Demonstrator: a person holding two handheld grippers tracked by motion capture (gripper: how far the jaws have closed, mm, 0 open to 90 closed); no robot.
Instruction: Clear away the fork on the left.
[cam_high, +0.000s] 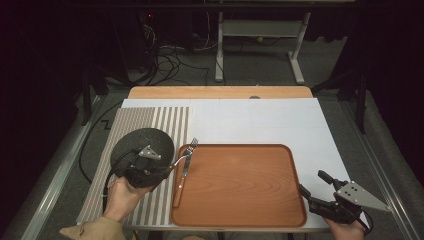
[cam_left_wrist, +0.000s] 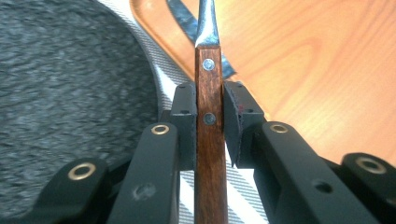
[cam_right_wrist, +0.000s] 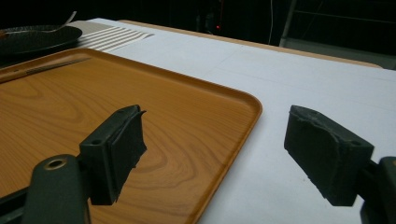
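I am keeping the right gripper (cam_high: 312, 186) parked at the near right corner of the wooden tray (cam_high: 250, 205), its jaws standing wide with nothing between them. With the left gripper (cam_high: 167, 172) I am clamping the wooden handle of a fork (cam_left_wrist: 208, 135), the pads pressing it from both sides. In the high view the fork (cam_high: 186, 156) is lying over the tray's left rim, tines pointing away from me. Just beyond my left hand (cam_high: 121, 196) the dark round plate (cam_high: 142, 140) is sitting on the striped placemat (cam_high: 170, 120). I judge I am carrying the fork between tray and mat; next I need a level lift clear of the rim before setting it beside the plate.
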